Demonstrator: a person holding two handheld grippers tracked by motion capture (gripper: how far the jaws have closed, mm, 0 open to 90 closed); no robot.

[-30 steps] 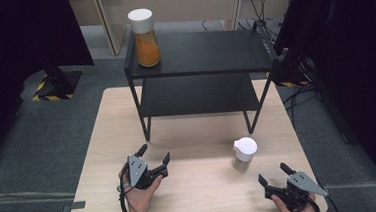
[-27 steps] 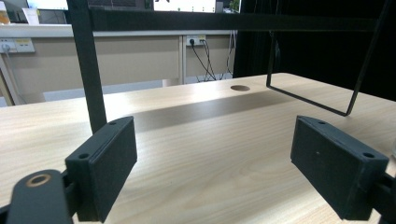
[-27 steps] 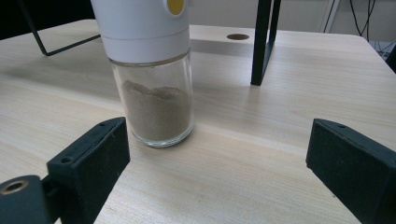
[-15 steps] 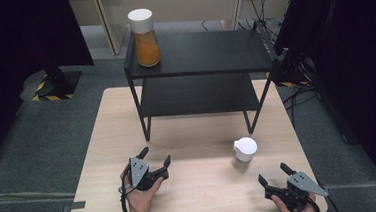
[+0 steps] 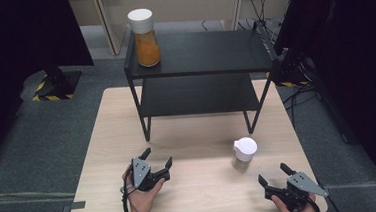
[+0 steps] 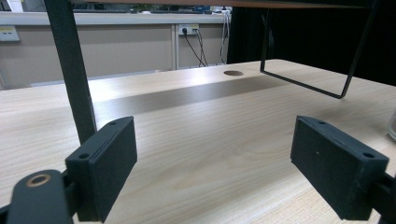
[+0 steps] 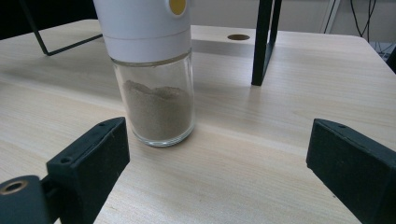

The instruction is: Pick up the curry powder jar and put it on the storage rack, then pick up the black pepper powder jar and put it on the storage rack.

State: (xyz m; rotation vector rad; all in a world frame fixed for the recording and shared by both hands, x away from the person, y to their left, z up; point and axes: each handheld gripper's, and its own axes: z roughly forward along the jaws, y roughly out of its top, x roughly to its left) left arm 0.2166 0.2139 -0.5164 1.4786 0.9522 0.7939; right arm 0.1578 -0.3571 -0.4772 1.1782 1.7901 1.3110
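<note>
A small glass jar with a white lid and grey-brown powder stands on the wooden table, right of centre. In the right gripper view the same jar stands upright just ahead and left of the jaws. My right gripper rests open near the table's front right corner, nothing between its jaws. My left gripper is open too, held low over the front left of the table, empty. A tall jar of orange powder with a white lid stands on the black shelf's top left.
A black two-tier metal shelf stands across the back half of the table. Its front left leg rises just ahead of my left gripper. Cables and dark curtains lie beyond the table's right side.
</note>
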